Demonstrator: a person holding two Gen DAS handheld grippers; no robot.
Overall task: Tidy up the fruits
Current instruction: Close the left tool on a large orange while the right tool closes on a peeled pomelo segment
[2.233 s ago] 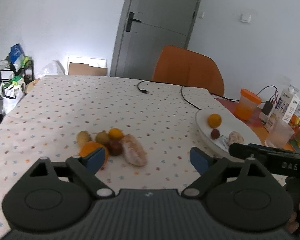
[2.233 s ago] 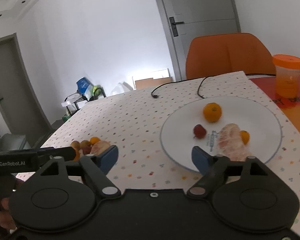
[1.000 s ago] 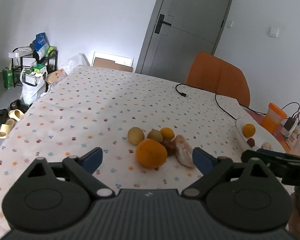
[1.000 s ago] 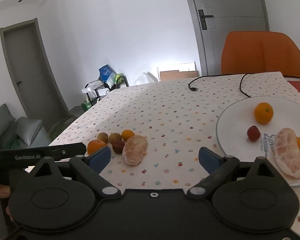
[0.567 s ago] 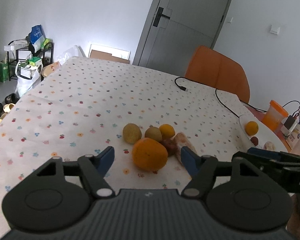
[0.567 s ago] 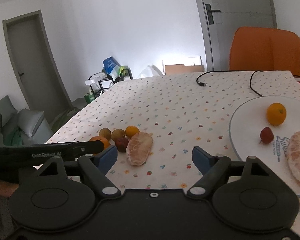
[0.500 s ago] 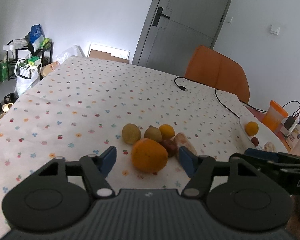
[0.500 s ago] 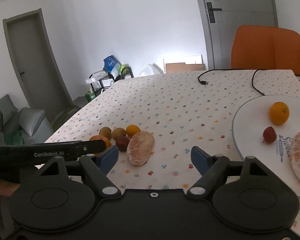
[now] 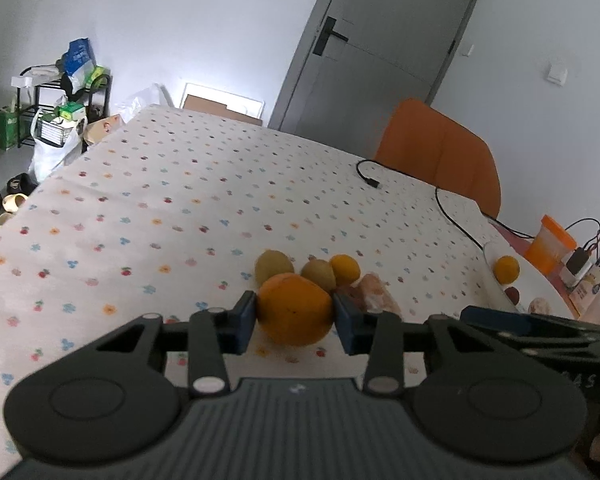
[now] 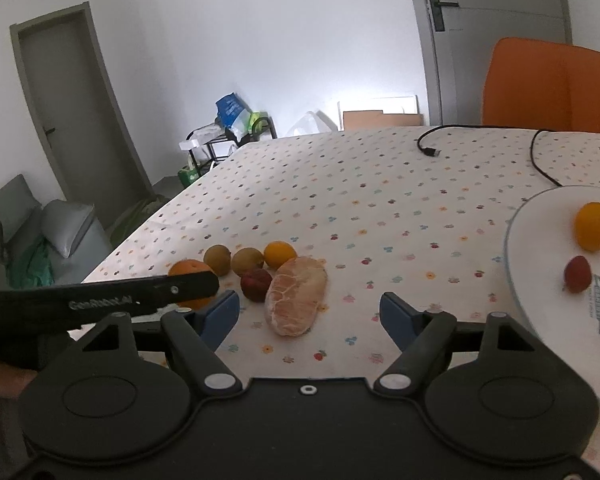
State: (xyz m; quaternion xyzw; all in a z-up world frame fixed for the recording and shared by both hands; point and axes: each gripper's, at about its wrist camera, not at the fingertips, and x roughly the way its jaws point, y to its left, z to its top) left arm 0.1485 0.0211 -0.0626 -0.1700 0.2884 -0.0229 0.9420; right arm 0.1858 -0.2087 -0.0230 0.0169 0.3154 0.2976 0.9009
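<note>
- Your left tool (image 9: 295, 316) grips one large orange (image 9: 294, 309): both blue pads (image 9: 244, 316) press its sides, and it sits at the near end of the fruit cluster on the dotted desk (image 9: 204, 208).
- Just past that tool's tips you have two brownish-green kiwis (image 9: 274, 266), side by side, with one small mandarin (image 9: 344, 269) to their right.
- To the right of the gripped orange lie one dark red fruit (image 10: 256, 283) and one peeled citrus piece (image 10: 297, 295); the left camera shows both only partly, behind the tool's right finger.
- That makes six fruits in the cluster, counted from the right camera.
- Your right tool (image 10: 309, 315) stands wide apart with nothing between its pads (image 10: 394, 316); the peeled citrus piece lies just ahead of it, left of centre.
- To the right of your right tool sits one white plate (image 10: 540, 320) carrying one small orange (image 10: 594, 226) and one red fruit (image 10: 577, 274); a pale peeled piece shows at the frame's edge, too cropped to describe.
- Ahead of both tools one black cable (image 10: 430, 148) lies on the desk, and one orange chair (image 9: 440, 156) stands beyond the far edge.
- Far right of your left tool you have one orange-lidded cup (image 9: 548, 244).
</note>
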